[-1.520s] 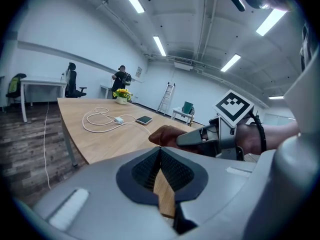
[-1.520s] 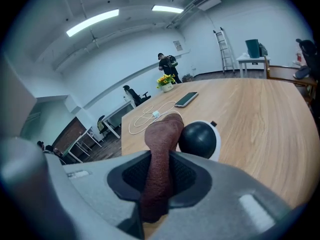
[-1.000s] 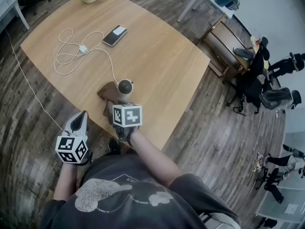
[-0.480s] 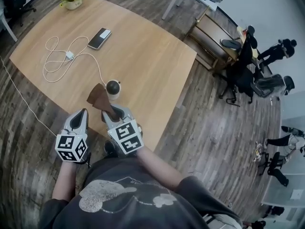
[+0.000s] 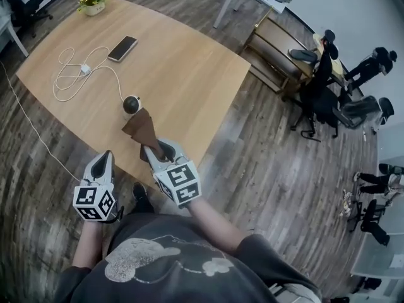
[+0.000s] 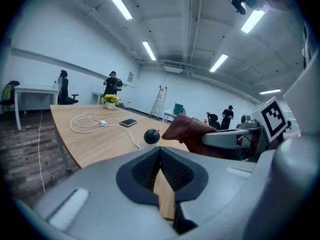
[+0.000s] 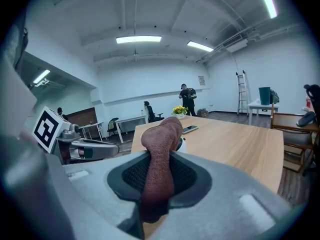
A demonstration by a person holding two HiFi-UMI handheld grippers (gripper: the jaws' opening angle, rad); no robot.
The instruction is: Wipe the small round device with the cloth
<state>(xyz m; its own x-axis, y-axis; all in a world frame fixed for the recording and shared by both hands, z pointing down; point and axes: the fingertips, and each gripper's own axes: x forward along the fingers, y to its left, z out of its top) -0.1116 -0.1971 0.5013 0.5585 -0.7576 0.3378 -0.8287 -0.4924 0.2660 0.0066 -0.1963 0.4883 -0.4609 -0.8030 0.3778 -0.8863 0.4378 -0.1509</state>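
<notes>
Near table (image 5: pixel 189 62) edge, right tongs (image 5: pixel 159 149) pinching cloth (image 5: pixel 142 128)

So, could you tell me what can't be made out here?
Head view: whether the cloth touches the device, too small to tell.
Right gripper view: most of the device, behind the cloth in the right gripper.
Left gripper view: the device's base, behind the left gripper.

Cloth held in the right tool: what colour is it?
The cloth is reddish brown, clearest in the right gripper view.
</notes>
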